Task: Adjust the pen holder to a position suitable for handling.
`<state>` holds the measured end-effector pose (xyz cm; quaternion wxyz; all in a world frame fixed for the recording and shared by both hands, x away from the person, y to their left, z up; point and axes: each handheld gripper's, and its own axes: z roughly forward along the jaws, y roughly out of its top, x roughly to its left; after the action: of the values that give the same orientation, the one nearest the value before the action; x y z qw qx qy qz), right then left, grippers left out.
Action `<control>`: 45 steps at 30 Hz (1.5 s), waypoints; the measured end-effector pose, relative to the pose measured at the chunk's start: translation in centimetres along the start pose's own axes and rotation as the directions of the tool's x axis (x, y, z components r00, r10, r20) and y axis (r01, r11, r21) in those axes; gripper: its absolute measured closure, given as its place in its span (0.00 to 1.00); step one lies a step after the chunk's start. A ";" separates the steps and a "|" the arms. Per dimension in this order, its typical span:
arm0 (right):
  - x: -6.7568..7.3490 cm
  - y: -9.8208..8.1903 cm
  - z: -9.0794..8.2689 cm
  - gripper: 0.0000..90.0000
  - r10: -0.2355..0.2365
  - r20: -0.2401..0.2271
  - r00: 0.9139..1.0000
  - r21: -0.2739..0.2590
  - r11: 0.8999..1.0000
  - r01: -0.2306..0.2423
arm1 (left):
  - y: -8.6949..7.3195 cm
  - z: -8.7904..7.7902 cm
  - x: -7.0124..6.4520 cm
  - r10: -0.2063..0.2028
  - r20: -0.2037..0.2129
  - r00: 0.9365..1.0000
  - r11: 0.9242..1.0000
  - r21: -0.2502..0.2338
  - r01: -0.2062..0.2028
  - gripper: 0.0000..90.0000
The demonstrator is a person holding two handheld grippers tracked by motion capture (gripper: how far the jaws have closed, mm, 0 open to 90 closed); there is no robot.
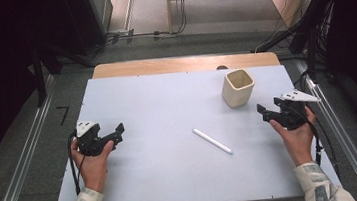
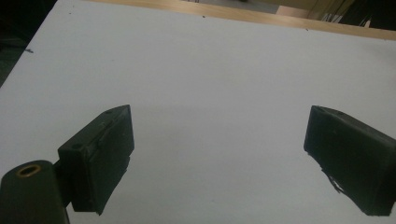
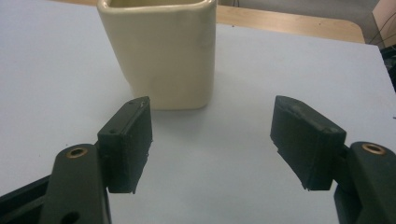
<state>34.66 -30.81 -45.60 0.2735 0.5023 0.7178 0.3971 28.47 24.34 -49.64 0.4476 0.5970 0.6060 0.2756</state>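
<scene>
A cream square cup (image 1: 238, 87) stands upright at the back right of the white table (image 1: 156, 103). A white pen (image 1: 212, 141) lies slanted in front of it, near the table's middle. My right gripper (image 1: 263, 112) is held open at the right edge, just right of the cup and empty. Close ahead in the right gripper view stands the cup (image 3: 161, 51), beyond the spread jaws of my right gripper (image 3: 212, 135). At the left edge my left gripper (image 1: 118, 131) is open, far from both objects. In the left gripper view my left gripper (image 2: 217, 154) has bare table between its jaws.
A wooden strip (image 1: 182, 64) runs along the table's far edge. Metal rails (image 1: 26, 156) flank the table on both sides, and cables (image 1: 149, 33) lie on the floor beyond it. Dark equipment stands at both sides.
</scene>
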 end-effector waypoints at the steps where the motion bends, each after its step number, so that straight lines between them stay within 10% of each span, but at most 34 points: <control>1: 0.0 0.2 0.1 0.31 0.000 0.001 1.000 -0.003 1.000 0.000 | 0.0 0.0 0.0 0.001 0.001 1.000 1.000 0.001 -0.001 0.10; 45: -0.2 7.3 6.2 0.41 -0.016 0.047 0.999 -0.007 1.000 0.017 | 0.0 0.0 0.3 -0.011 0.008 1.000 1.000 -0.004 0.011 0.10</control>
<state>43.30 -27.81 -42.79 0.2954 0.5047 0.7138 0.3853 28.49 24.62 -49.68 0.4528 0.5938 0.6069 0.2722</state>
